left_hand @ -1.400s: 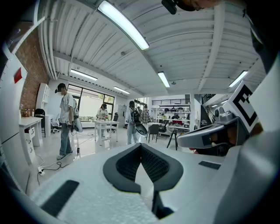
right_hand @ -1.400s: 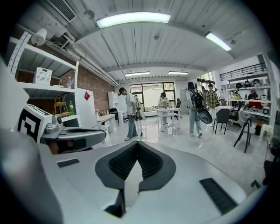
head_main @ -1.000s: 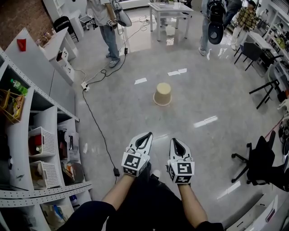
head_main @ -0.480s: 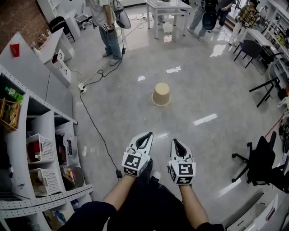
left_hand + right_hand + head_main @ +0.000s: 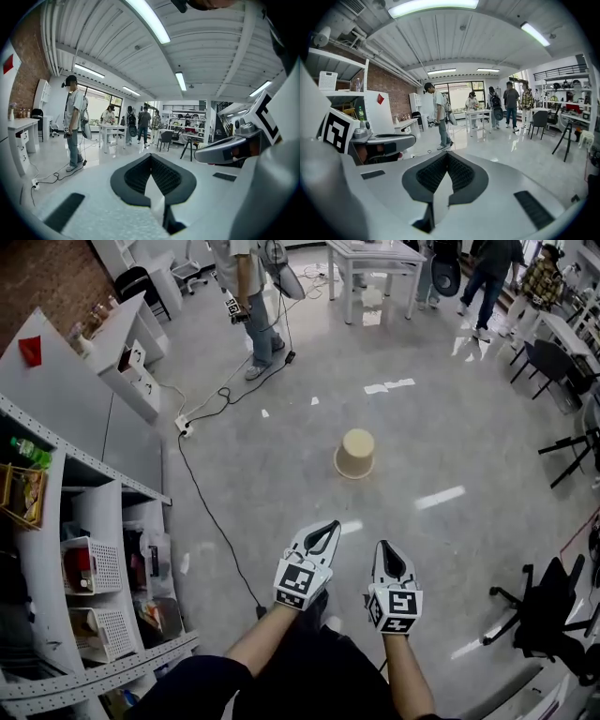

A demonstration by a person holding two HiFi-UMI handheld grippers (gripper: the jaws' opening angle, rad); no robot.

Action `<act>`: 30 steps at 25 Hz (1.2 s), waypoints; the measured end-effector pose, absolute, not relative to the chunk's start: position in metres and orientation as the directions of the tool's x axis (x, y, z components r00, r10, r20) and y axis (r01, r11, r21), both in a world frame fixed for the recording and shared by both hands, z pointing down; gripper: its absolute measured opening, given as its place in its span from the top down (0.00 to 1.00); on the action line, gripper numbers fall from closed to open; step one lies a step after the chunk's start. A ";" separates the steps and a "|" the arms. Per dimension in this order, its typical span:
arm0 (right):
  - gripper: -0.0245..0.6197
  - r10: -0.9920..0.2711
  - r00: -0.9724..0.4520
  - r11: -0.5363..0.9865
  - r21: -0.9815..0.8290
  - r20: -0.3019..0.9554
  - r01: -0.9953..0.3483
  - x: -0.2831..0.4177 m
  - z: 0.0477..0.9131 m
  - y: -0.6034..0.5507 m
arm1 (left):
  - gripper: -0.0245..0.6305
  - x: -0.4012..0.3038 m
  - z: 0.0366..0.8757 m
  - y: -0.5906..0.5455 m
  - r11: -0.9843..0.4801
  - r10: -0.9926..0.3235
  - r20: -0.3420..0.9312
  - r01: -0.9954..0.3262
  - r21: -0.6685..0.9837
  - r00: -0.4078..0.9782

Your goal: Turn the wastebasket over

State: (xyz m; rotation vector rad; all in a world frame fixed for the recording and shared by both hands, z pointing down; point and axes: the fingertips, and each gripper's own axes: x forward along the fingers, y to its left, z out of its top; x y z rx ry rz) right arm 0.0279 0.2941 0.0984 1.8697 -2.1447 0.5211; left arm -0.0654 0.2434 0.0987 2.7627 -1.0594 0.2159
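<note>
a wide room with a glossy grey floor (image 5: pixel 281 484) spreads out below, with strip lights mirrored in it. along the left side runs a tall white metal shelving unit (image 5: pixel 103 442), its compartments filled with white perforated storage baskets (image 5: pixel 94 563) and small packets. at the far end stands a white rectangular table (image 5: pixel 375 254), and several people are near it; the closest, a person in jeans and a pale top (image 5: pixel 248 287), stands far left of centre. black office chairs (image 5: pixel 548 615) sit along the right edge. a thin black cable (image 5: pixel 202 502) snakes over the floor from a white power strip (image 5: pixel 185 426) near the shelving towards the near side.

the beige round plastic wastebasket (image 5: pixel 356 453) stands alone on the open floor, right of centre and beyond both grippers, well apart from them. its closed, narrower end is up and its wider rim rests on the floor.

nearest, two bare forearms reach forward side by side. the left white gripper with black pads (image 5: pixel 323 529) has its jaws pressed together with nothing between them, as its own view shows (image 5: pixel 151 157). the right white gripper with black pads (image 5: pixel 389 549) is likewise closed tight and empty (image 5: pixel 446 154). both point towards the far side, over bare floor, each carrying a cube with square black-and-white markers at its near end.
</note>
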 end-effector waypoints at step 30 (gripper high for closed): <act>0.95 -0.874 -0.174 0.127 -0.133 0.453 -0.983 0.100 0.143 -0.017 | 0.95 0.007 0.145 -0.060 -0.759 -0.611 0.220 -0.641 0.110 0.761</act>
